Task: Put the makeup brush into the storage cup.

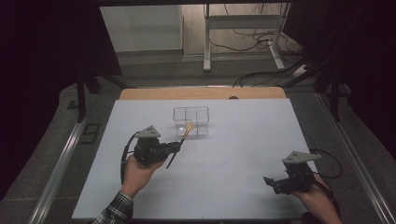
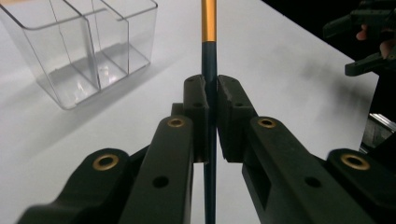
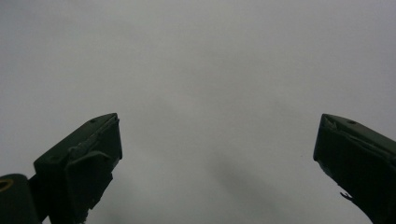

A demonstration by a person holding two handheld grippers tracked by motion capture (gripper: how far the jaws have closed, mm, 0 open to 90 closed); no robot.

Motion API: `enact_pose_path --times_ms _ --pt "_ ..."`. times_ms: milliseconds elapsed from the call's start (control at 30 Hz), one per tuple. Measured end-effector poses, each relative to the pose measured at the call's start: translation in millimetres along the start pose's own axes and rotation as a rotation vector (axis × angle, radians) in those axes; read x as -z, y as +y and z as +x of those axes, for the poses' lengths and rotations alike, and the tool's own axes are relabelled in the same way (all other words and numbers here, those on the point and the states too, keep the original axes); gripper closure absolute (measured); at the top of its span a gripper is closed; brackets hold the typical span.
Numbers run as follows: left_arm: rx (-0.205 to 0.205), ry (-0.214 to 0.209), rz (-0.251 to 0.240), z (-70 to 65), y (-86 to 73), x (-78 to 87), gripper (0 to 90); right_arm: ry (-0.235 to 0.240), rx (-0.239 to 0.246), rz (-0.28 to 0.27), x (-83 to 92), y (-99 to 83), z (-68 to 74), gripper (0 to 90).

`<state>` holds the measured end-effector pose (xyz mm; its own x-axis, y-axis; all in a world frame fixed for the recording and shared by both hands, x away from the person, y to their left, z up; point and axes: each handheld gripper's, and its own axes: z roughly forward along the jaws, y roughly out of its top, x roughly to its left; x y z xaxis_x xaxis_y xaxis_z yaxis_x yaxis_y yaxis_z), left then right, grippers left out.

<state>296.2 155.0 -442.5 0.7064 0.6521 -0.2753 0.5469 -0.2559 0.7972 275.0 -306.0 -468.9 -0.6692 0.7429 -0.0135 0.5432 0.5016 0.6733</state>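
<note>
Left hand-held gripper [image 2: 211, 91] is pinched tight on a slim brush with a dark shaft, a gold ferrule and a pale bristle tip [image 1: 179, 145]; I see both jaws pressed flat against the shaft in the left gripper view. From the high view the brush slants up and away from the gripper, its pale tip just at the near edge of the clear plastic organiser box with inner dividers [image 1: 191, 120], which stands on the white table [image 1: 233, 154].

I judge the step in hand to be dropping the brush into one of the box's cells. To do it well I would lift the tip clear of the near wall first, stand the shaft more upright, centre it over one cell rather than a divider, and only then loosen the grip, since a light box like this could slide or tip if the shaft pushes on its rim.

All the cells I can see look empty.

Right hand-held gripper [image 1: 280, 182] rests near the table's right corner, well apart from the box, its jaws spread wide with nothing between them.
</note>
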Motion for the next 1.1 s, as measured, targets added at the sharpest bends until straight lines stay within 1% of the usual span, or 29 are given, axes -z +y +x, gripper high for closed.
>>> enact_pose_path --times_ms 100,167,300,567,700,1100 --pt "-0.004 0.006 -0.017 -1.0 0.3 1.1 83.7 0.001 0.002 0.002 -0.3 -0.1 0.1 1.2" --pt "-0.013 0.017 -0.03 -1.4 0.3 2.2 83.7 0.002 0.005 0.006 -0.5 -0.1 0.4 1.2" --pt "-0.019 0.024 -0.041 -1.7 0.3 3.8 83.7 0.002 0.009 0.006 -0.6 -0.1 0.6 1.2" --pt "-0.025 0.046 -0.072 -3.0 0.5 5.9 83.7 0.004 0.011 0.013 -1.2 -0.3 0.9 1.3" --pt "-0.025 0.056 -0.097 -3.9 0.6 8.1 83.7 0.002 0.012 0.014 -1.4 -0.4 1.3 1.3" --pt "-0.014 0.059 -0.152 -4.6 2.8 9.5 83.8 0.002 0.016 0.02 -2.1 -0.5 1.6 1.3"
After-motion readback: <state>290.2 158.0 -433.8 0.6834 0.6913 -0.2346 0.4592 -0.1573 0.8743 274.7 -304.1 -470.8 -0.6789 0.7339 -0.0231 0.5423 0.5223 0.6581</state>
